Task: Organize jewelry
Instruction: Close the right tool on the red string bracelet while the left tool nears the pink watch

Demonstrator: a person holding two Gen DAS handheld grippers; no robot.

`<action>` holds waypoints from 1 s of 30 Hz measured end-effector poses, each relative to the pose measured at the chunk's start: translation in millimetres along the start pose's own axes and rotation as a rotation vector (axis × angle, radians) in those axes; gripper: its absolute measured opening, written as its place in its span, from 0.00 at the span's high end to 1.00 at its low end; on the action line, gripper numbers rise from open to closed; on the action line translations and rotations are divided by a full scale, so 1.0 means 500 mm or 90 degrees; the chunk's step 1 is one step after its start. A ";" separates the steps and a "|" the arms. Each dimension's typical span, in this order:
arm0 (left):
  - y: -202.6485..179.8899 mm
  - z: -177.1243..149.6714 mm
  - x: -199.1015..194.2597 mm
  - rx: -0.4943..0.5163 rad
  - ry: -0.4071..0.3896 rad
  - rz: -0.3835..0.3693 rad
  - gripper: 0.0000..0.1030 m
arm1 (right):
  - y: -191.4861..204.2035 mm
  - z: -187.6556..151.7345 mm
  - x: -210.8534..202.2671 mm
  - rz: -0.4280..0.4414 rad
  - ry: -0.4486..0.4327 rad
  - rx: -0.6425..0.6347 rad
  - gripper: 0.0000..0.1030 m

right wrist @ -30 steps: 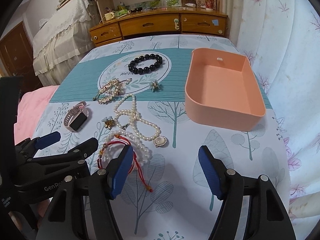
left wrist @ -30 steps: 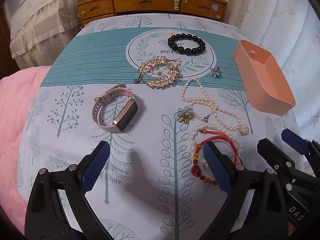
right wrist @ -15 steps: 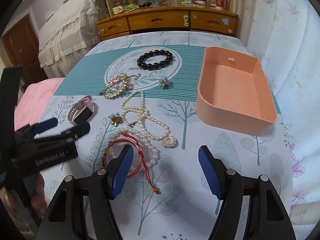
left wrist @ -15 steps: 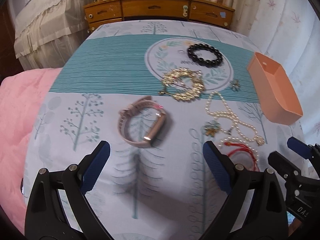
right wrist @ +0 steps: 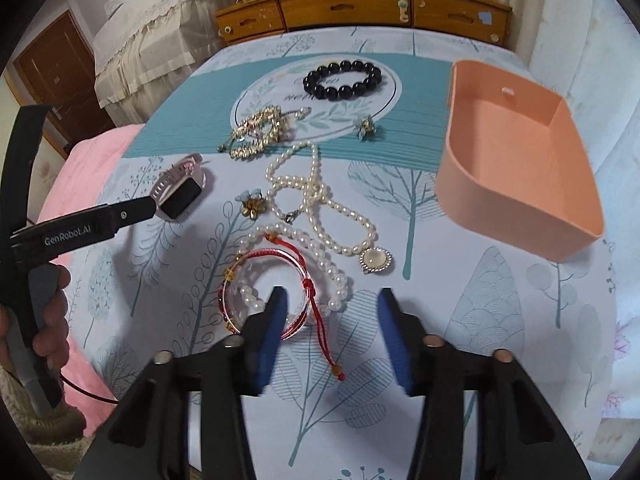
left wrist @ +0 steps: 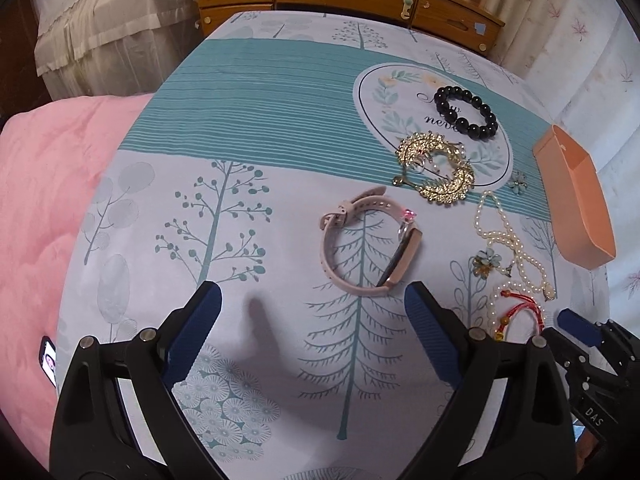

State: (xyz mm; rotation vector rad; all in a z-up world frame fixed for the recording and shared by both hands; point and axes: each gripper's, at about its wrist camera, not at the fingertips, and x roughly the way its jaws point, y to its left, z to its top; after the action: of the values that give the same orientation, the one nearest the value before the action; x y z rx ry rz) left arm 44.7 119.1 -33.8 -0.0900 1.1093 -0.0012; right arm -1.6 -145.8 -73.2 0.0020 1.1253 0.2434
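Observation:
Jewelry lies on a tree-print cloth. A pink watch (left wrist: 370,240) lies just ahead of my open, empty left gripper (left wrist: 312,320); it also shows in the right wrist view (right wrist: 180,194). A gold brooch (left wrist: 438,172), black bead bracelet (left wrist: 466,112) and pearl necklace (right wrist: 320,204) lie beyond. A red string bracelet (right wrist: 272,292) lies on a white bead bracelet (right wrist: 336,272), right at the left fingertip of my open right gripper (right wrist: 330,316). The empty orange tray (right wrist: 520,148) stands at the right.
Two small flower pieces (right wrist: 252,204) (right wrist: 366,128) lie among the jewelry. A pink blanket (left wrist: 48,208) lies left of the cloth. A wooden drawer chest (right wrist: 360,4) stands behind. A white curtain (right wrist: 600,60) hangs on the right.
My left gripper has swung left, so the watch now sits between its fingers' line. My right gripper has moved forward to the red bracelet and its jaws have narrowed.

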 end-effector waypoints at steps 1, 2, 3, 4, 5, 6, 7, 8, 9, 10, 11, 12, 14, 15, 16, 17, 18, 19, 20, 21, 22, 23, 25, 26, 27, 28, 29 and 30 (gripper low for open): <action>-0.001 -0.001 0.001 0.002 0.001 -0.001 0.11 | 0.000 0.000 0.005 0.004 0.003 -0.001 0.63; -0.004 -0.002 0.002 0.006 0.002 -0.001 0.11 | -0.001 0.000 0.008 0.007 0.006 -0.003 0.65; -0.008 -0.002 0.005 0.009 0.003 -0.001 0.11 | 0.002 0.001 0.010 0.008 0.007 -0.007 0.65; -0.011 -0.004 0.005 0.012 0.003 -0.002 0.11 | 0.005 0.003 0.013 0.008 0.008 -0.010 0.65; -0.014 -0.004 0.005 0.015 0.003 -0.003 0.11 | 0.006 0.004 0.014 0.008 0.008 -0.011 0.65; -0.017 -0.004 0.006 0.017 0.003 -0.003 0.11 | 0.007 0.007 0.017 0.008 0.008 -0.012 0.66; -0.020 -0.005 0.006 0.021 0.003 -0.003 0.11 | 0.009 0.010 0.019 0.010 0.008 -0.013 0.70; -0.022 -0.004 0.006 0.023 0.003 -0.004 0.11 | 0.011 0.013 0.022 0.013 0.010 -0.014 0.72; -0.024 -0.004 0.006 0.025 0.003 -0.003 0.11 | 0.013 0.016 0.024 0.015 0.012 -0.015 0.73; -0.026 -0.004 0.006 0.027 0.002 -0.003 0.11 | 0.015 0.018 0.026 0.014 0.014 -0.018 0.75; -0.029 -0.003 0.005 0.030 0.001 -0.004 0.11 | 0.018 0.019 0.027 0.014 0.014 -0.023 0.75; -0.030 -0.002 0.005 0.032 -0.001 -0.004 0.11 | 0.021 0.021 0.028 0.014 0.015 -0.027 0.75; -0.037 0.005 0.003 0.044 -0.005 -0.006 0.13 | 0.028 0.026 0.035 0.012 0.020 -0.039 0.75; -0.039 0.008 0.003 0.049 -0.005 -0.007 0.16 | 0.030 0.028 0.038 0.009 0.023 -0.044 0.75; -0.046 0.016 0.004 0.064 -0.003 -0.006 0.19 | 0.034 0.031 0.044 0.005 0.027 -0.051 0.75; -0.051 0.021 0.006 0.074 -0.002 -0.006 0.27 | 0.037 0.033 0.045 0.001 0.022 -0.060 0.75; -0.060 0.030 0.010 0.096 0.003 -0.002 0.36 | 0.041 0.034 0.048 -0.004 0.022 -0.068 0.78; -0.066 0.034 0.013 0.109 0.010 0.004 0.39 | 0.046 0.036 0.051 -0.012 0.021 -0.079 0.81; -0.071 0.040 0.016 0.121 0.019 0.003 0.40 | 0.047 0.036 0.052 -0.017 0.019 -0.084 0.89; -0.073 0.045 0.017 0.129 0.026 -0.008 0.40 | 0.048 0.038 0.054 -0.016 0.021 -0.085 0.91; -0.074 0.047 0.018 0.134 0.034 -0.017 0.40 | 0.047 0.038 0.054 -0.009 0.021 -0.081 0.92; -0.076 0.050 0.018 0.145 0.044 -0.031 0.40 | 0.044 0.038 0.053 -0.002 0.021 -0.075 0.92; -0.081 0.051 0.018 0.167 0.057 -0.053 0.40 | 0.036 0.039 0.044 0.009 0.010 -0.057 0.92; -0.083 0.050 0.019 0.180 0.065 -0.068 0.40 | 0.031 0.039 0.037 0.013 0.003 -0.047 0.92; -0.084 0.048 0.022 0.191 0.072 -0.075 0.40 | 0.026 0.040 0.031 0.016 -0.002 -0.040 0.92; -0.086 0.044 0.025 0.202 0.079 -0.074 0.40 | 0.022 0.042 0.024 0.018 -0.010 -0.033 0.92; -0.087 0.041 0.026 0.210 0.081 -0.072 0.40 | 0.020 0.043 0.015 0.018 -0.018 -0.029 0.92; -0.090 0.035 0.029 0.230 0.084 -0.065 0.40 | 0.019 0.045 0.007 0.018 -0.026 -0.028 0.92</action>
State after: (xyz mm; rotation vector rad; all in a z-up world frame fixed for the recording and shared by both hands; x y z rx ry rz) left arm 68.8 75.0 -35.7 0.1799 1.2183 -0.3021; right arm 17.9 -133.3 -65.3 -0.0155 1.0798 0.2919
